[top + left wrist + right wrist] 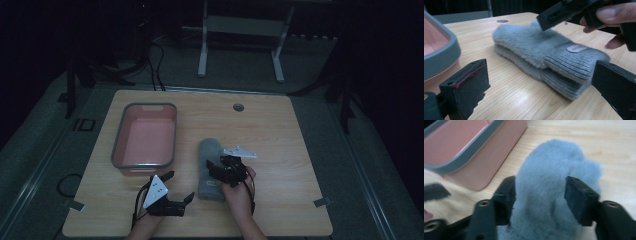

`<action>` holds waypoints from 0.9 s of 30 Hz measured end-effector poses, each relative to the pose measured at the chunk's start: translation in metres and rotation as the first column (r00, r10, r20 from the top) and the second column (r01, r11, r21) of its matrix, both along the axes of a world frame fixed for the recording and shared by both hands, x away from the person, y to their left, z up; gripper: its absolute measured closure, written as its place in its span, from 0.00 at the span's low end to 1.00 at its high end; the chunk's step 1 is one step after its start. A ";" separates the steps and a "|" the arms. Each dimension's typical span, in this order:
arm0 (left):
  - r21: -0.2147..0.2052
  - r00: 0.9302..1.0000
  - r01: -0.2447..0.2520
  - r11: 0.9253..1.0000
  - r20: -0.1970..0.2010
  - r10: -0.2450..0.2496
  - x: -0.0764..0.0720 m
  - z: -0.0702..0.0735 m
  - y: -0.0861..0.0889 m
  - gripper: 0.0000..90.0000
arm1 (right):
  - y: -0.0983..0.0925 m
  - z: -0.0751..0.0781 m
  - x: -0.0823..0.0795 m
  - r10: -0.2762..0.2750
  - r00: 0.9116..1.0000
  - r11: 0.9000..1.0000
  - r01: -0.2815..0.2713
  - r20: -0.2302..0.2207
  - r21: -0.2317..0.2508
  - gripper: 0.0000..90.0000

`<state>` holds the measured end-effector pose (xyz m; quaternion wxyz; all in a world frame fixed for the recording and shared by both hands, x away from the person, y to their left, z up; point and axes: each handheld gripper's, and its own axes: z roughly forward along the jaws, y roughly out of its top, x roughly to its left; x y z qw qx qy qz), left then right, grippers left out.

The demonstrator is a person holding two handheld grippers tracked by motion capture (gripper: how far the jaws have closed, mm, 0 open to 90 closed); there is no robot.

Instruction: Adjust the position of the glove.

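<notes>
Mittens (210, 169), grey, stacked on worktop (280, 140) right of pink tub (145, 136). Right gripper (540, 192) straddles fuzzy top mitten, jaws parted, pads off it. Left gripper (536, 85) wide, holding nothing, near cuffs.

mittens (541, 52): 2, stacked | bin (145, 136): 1 | table (280, 135): 1 | hand-held grippers: 2

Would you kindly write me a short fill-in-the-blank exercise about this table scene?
1. The fluffy grey mittens lie stacked in a pile of ____.
2. The pink tub has a rim coloured ____.
3. The right tool has its jaws on either side of the ____.
4. The left tool rests on the ____ table.

Missing words: two; grey; mittens; wooden
</notes>
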<state>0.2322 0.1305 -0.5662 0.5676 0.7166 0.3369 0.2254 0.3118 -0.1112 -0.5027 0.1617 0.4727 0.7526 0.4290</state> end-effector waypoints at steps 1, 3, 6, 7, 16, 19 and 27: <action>-0.001 1.000 -0.005 1.000 0.001 0.005 0.000 0.001 0.001 0.02 | -0.006 0.005 0.004 0.020 1.000 1.000 -0.020 0.007 -0.016 0.42; 0.004 1.000 -0.011 1.000 0.000 0.011 0.000 0.002 0.001 0.02 | -0.013 0.009 0.010 0.055 0.998 0.998 -0.055 -0.006 -0.016 0.31; 0.009 0.999 -0.030 1.000 -0.009 0.030 0.001 0.005 0.002 0.02 | -0.021 0.011 0.018 0.131 0.991 0.991 -0.132 -0.034 -0.020 0.17; 0.010 0.999 -0.036 0.999 -0.018 0.036 0.002 0.006 0.002 0.02 | -0.024 0.012 0.020 0.150 0.988 0.988 -0.151 -0.044 -0.016 0.17; 0.017 0.994 0.037 0.999 -0.102 -0.035 0.008 0.030 -0.005 0.02 | -0.040 0.031 0.034 0.292 0.956 0.950 -0.288 0.016 -0.122 0.17; -0.012 0.992 0.047 0.999 -0.120 -0.048 0.013 0.036 -0.010 0.02 | -0.048 0.030 0.033 0.321 0.947 0.940 -0.315 0.027 -0.133 0.17; 0.035 0.975 0.095 0.995 -0.205 -0.086 0.030 0.053 -0.031 0.08 | -0.071 0.009 0.026 0.326 0.945 0.944 -0.324 0.024 -0.066 0.22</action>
